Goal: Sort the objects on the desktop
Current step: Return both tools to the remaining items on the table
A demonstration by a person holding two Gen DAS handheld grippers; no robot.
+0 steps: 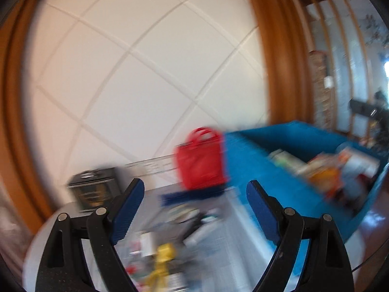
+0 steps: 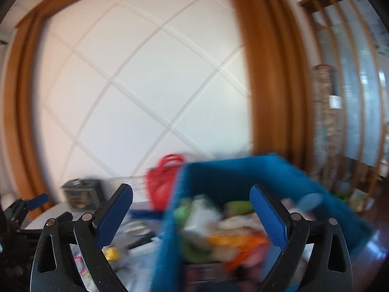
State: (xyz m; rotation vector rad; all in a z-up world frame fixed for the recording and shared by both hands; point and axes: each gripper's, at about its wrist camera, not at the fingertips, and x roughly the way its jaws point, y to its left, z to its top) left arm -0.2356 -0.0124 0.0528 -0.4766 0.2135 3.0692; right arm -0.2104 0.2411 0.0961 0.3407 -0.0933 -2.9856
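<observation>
Both views are smeared by motion. A blue felt bin (image 1: 255, 160) full of packets and small goods stands on the right of the table. A red handbag (image 1: 200, 160) stands upright just left of it. Blurred small items, one of them yellow (image 1: 165, 255), lie on the pale table in front. My left gripper (image 1: 194, 185) is open above those items, with nothing between its fingers. In the right wrist view the blue bin (image 2: 231, 172) is straight ahead and close. My right gripper (image 2: 190, 188) hangs open over its near rim, holding nothing.
A dark box (image 1: 93, 189) sits at the table's back left by the white panelled wall. A wooden frame (image 1: 279, 60) rises behind the bin, and shelves (image 2: 325, 121) stand to the right. A blue pad (image 2: 39, 199) of the left gripper shows at the left edge.
</observation>
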